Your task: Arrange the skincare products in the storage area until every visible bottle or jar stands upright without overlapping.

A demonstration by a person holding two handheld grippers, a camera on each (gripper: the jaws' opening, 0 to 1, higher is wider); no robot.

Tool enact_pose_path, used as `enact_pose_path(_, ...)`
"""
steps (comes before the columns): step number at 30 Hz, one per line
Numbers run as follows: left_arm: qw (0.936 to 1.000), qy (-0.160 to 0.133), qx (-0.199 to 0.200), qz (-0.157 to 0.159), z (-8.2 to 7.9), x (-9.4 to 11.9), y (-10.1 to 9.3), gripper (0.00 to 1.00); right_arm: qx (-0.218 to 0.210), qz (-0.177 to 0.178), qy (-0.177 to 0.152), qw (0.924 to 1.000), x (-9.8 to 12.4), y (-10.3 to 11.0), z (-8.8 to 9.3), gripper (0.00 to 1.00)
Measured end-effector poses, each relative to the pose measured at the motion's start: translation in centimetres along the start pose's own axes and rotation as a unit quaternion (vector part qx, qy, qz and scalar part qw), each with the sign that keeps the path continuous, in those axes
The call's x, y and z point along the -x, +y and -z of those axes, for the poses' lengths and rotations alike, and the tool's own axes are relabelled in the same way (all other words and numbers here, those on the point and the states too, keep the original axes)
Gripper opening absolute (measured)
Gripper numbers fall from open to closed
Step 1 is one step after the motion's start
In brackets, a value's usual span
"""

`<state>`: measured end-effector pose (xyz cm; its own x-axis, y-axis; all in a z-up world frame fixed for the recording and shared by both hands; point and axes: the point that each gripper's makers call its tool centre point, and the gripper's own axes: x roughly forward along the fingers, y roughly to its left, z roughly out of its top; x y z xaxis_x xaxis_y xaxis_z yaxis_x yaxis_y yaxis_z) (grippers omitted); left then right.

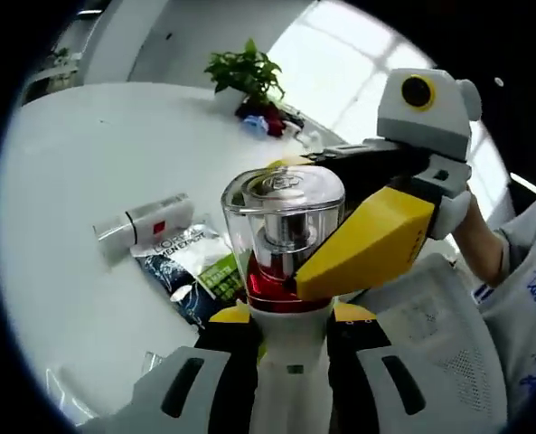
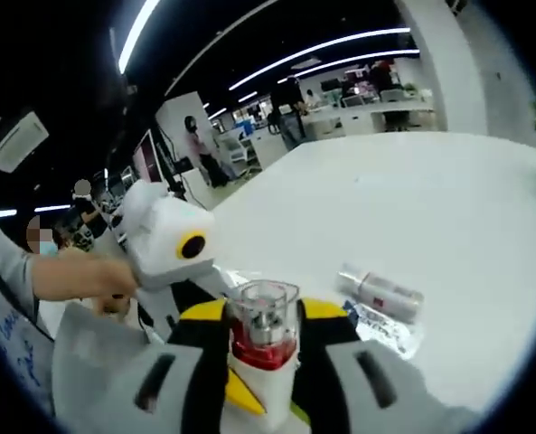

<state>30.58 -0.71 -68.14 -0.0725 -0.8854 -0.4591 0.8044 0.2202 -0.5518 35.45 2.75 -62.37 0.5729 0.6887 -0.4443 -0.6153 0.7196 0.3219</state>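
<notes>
In the left gripper view a pump bottle (image 1: 284, 237) with a clear cap and red body stands at frame centre, clamped between the left gripper (image 1: 284, 316) and the right gripper (image 1: 362, 244), which reaches in from the right. Left of it on the white table (image 1: 87, 163), a tube (image 1: 145, 222) and a sachet (image 1: 191, 267) lie flat. A potted plant (image 1: 247, 74) sits at the top.

In the right gripper view the right gripper (image 2: 260, 348) is closed on the bottle (image 2: 261, 325), the left gripper (image 2: 173, 244) crowding the left.
</notes>
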Motion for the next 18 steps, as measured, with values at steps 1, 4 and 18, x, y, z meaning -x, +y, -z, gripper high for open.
enact_pose_path(1,1.0,-0.001,-0.001,0.0,-0.1,0.0,0.0,0.25,0.001,0.001,-0.001,1.0,0.0,-0.1,0.0,0.29)
enact_pose_path(4,1.0,-0.001,-0.005,-0.002,-0.5,-0.2,0.3,0.25,0.0,0.006,-0.005,1.0,0.1,-0.4,-0.3,0.29)
enact_pose_path(18,0.9993,0.005,-0.031,-0.022,-1.7,-0.5,1.3,0.25,0.02,0.023,-0.022,0.9993,-0.1,-1.6,-1.4,0.29)
